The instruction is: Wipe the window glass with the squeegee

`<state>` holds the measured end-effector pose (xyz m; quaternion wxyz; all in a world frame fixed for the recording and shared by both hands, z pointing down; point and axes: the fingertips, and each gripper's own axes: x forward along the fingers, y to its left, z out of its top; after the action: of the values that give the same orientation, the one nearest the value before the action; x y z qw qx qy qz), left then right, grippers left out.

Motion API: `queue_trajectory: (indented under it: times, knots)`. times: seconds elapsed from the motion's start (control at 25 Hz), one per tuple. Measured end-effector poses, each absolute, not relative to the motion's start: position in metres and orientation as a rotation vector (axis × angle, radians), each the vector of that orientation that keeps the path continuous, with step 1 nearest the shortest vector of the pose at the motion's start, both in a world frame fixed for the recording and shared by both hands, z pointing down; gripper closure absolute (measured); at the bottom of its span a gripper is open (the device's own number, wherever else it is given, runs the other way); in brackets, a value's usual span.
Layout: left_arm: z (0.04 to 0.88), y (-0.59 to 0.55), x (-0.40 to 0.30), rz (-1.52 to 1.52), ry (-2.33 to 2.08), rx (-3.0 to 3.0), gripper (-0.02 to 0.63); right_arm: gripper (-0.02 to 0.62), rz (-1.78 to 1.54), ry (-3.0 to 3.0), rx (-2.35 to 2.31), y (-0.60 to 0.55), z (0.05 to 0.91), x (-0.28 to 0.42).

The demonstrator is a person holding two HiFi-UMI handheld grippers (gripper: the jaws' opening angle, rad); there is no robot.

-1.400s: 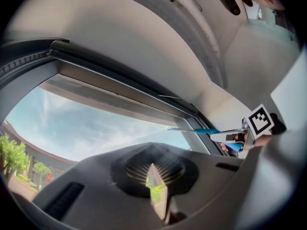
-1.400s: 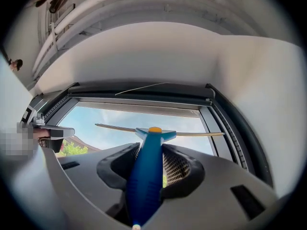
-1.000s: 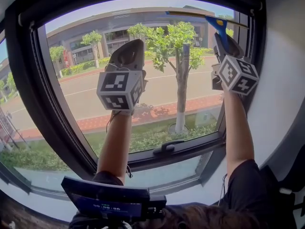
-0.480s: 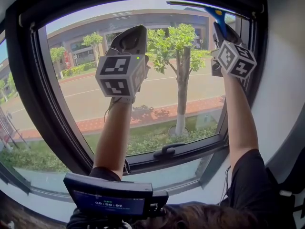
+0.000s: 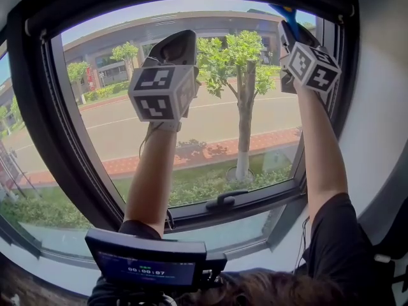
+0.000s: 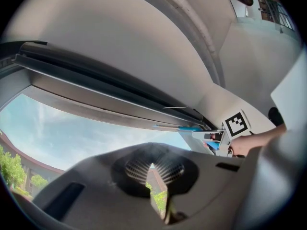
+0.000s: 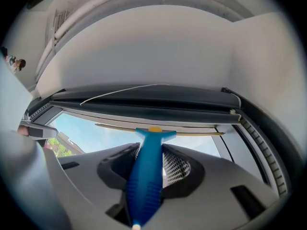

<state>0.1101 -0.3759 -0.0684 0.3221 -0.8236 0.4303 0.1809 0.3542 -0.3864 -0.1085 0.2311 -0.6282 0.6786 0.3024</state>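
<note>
One ribbed blue squeegee (image 7: 144,188), right tongs (image 7: 149,163) clamped

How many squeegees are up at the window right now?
1. The squeegee is clamped in the right tongs, its blade along the top edge of the glass. The left tongs hold none.

Window frame (image 5: 70,164): dark, curving down the left and along the bottom of the head view.
Main pane (image 5: 115,126): fills the centre, clear.
Latch (image 5: 223,199): dark, on the lower rail, lower centre.
Lower pane (image 5: 210,231): narrow strip beneath that rail.
Wall (image 5: 376,107): pale and plain, right edge.
Soffit (image 7: 144,42): white, above the frame's top rail in the right gripper view.
Outside: tree (image 5: 242,107) at centre, road (image 5: 115,132), brick path (image 5: 191,155), long building (image 5: 159,30) along the top.
Light: bright daylight, blue sky.
</note>
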Motion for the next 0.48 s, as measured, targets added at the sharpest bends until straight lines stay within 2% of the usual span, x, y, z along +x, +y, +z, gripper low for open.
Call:
queue_trajectory:
  times: [0.48]
  knots:
    - [-0.055, -0.378, 0.107, 0.463, 1.133, -2.206, 0.604, 0.454, 0.759, 1.896, -1.719, -0.394, -0.098, 0.36]
